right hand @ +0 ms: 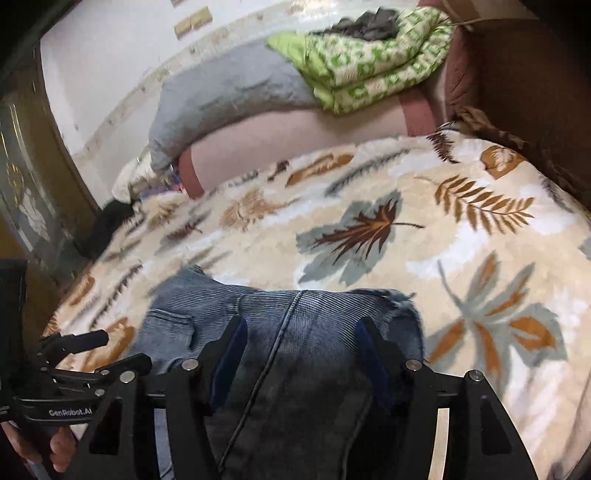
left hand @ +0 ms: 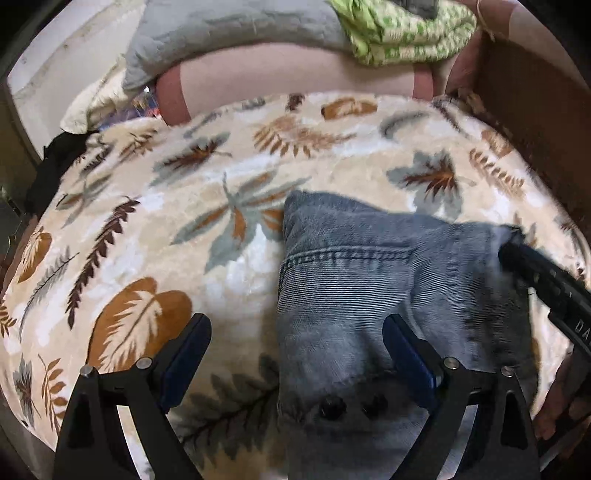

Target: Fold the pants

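Note:
Folded blue jeans (left hand: 351, 266) lie on a leaf-patterned blanket (left hand: 166, 221). My left gripper (left hand: 295, 343) is open wide just above them. Its right finger is over the denim and its left finger over the bare blanket. At the jeans' frayed right corner, the right gripper (left hand: 513, 251) comes in from the right edge. In the right wrist view the jeans (right hand: 303, 317) fill the gap between and under the fingers of my right gripper (right hand: 301, 343). Its jaws stand apart and the pads do not visibly press the cloth. The left gripper (right hand: 110, 349) shows at the lower left, held by a hand (right hand: 55, 450).
A grey pillow (left hand: 221, 33) and a folded green-and-white blanket (left hand: 406, 33) lie at the head of the bed on a pink sheet (left hand: 295, 81). A brown wooden board (left hand: 535, 110) borders the right side. A black cloth (left hand: 48, 173) lies at the left edge.

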Demonstrator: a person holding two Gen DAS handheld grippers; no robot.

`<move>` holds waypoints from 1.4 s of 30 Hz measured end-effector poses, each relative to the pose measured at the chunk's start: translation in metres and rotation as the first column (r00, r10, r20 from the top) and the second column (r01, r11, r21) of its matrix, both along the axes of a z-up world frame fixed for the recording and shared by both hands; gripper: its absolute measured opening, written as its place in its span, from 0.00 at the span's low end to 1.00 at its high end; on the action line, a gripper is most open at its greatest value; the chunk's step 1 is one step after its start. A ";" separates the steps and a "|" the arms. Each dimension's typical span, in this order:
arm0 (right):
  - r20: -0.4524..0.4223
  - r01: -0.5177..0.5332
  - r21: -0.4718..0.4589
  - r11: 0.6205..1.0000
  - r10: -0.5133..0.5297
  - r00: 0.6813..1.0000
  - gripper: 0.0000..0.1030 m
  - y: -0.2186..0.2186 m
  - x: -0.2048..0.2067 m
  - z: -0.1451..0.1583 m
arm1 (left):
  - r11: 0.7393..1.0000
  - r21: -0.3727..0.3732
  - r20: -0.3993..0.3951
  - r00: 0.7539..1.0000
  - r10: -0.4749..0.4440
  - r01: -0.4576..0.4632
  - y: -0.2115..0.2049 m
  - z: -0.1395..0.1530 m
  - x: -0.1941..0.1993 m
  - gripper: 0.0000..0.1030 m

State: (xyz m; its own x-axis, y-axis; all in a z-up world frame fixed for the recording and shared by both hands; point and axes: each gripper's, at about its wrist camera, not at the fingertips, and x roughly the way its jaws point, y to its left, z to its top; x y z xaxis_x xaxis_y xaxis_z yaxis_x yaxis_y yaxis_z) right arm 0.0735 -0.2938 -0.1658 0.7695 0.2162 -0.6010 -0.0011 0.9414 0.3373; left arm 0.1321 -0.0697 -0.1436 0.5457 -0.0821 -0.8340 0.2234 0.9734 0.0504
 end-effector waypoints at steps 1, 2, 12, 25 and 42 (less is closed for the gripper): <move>0.009 0.001 0.008 1.000 -0.002 1.000 0.63 -0.002 -0.008 0.002 | 1.000 -0.009 0.013 1.000 0.002 -0.002 0.001 0.005 -0.003 0.92; 0.017 0.006 0.017 1.000 -0.006 1.000 0.63 -0.005 -0.015 0.004 | 1.000 -0.014 0.022 1.000 0.005 -0.005 0.003 0.009 -0.007 0.92; 0.039 0.008 0.067 0.998 -0.011 0.999 0.67 -0.014 -0.052 0.012 | 0.999 -0.051 0.094 0.995 0.018 -0.013 0.012 0.042 -0.038 0.92; 0.013 0.019 0.087 0.996 -0.020 1.000 0.67 -0.019 -0.059 0.004 | 0.999 -0.038 0.104 0.994 0.029 -0.025 0.014 0.046 -0.046 0.92; 0.006 0.036 0.109 0.993 -0.037 0.999 0.68 -0.023 -0.048 -0.005 | 0.999 -0.018 0.080 0.996 0.046 -0.045 0.018 0.033 -0.036 0.92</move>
State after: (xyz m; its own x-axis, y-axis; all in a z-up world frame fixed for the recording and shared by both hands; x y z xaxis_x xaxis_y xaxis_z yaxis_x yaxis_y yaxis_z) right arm 0.0254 -0.3171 -0.1704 0.7827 0.2517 -0.5692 0.0297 0.8984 0.4381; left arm 0.0956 -0.0520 -0.1109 0.6145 -0.0685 -0.7859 0.1749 0.9833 0.0510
